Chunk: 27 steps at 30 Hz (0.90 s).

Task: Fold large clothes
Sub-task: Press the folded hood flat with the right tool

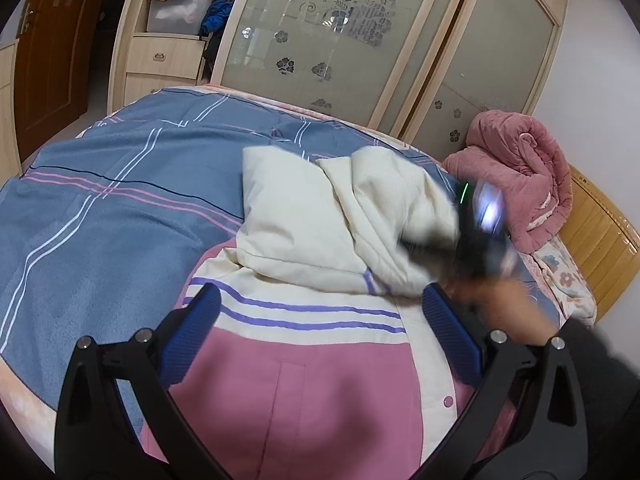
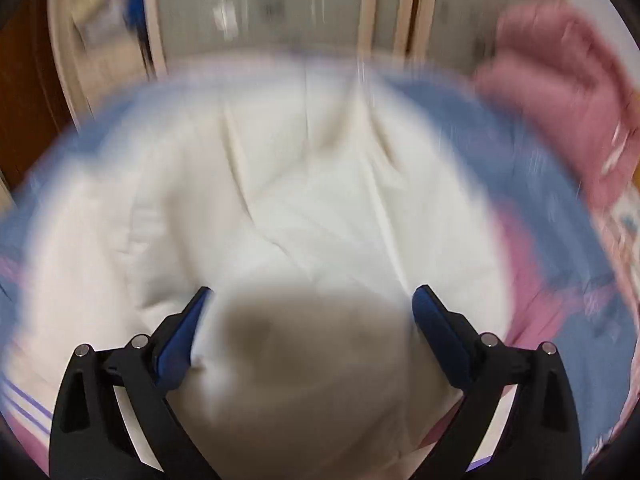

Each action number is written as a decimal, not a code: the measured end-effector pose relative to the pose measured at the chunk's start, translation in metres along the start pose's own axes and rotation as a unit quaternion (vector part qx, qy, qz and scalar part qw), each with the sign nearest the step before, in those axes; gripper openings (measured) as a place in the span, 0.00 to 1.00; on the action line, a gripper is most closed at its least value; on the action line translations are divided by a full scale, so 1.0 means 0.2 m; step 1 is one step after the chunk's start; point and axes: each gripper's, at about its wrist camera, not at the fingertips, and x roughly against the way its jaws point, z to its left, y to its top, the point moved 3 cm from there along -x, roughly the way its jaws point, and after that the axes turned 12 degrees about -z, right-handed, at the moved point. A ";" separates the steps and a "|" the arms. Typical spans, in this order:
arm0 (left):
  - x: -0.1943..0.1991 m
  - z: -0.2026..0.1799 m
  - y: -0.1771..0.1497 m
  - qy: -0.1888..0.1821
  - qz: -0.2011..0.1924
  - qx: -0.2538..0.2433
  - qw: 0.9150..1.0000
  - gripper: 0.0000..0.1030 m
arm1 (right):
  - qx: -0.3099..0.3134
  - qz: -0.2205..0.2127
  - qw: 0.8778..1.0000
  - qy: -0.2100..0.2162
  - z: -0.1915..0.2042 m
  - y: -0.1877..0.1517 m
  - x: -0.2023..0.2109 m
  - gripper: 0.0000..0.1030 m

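Item: jacket (image 1: 304, 380), pink and cream with purple stripes, spread on the bed (image 1: 100, 208) just before me; its cream sleeves are folded inward across the chest, overlapping. Item: my left gripper (image 1: 320, 336), jaws wide apart, blue pads on either side of the striped band, gripping nothing. Item: my right gripper (image 2: 310, 320), jaws wide apart over the cream sleeve cloth, nothing between the pads; its view is badly blurred. From the left view it appears as a dark smear at the sleeve's right edge. Item: bedcover, blue with pink and white lines. Item: pink coat (image 1: 516, 172), bunched at the bed's far right corner, well apart from the jacket. Item: wardrobe (image 1: 320, 40) with frosted doors, behind the bed.
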 end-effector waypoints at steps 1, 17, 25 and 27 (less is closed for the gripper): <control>0.00 0.00 0.00 -0.001 0.001 -0.001 1.000 0.98 | -0.002 -0.034 0.999 0.011 -0.03 -0.08 0.02 0.96; 0.02 -0.09 -0.08 0.021 0.001 -0.054 0.998 0.98 | -0.101 -0.194 0.963 0.158 -0.20 -0.31 0.88 0.99; 0.13 -0.25 -0.19 0.014 -0.007 -0.107 0.994 0.98 | 0.077 -0.308 0.942 0.104 -0.32 -0.75 1.66 0.99; 0.17 -0.31 -0.23 0.010 -0.008 -0.131 0.991 0.98 | 0.054 -0.324 0.939 0.099 -0.36 -0.86 1.71 0.99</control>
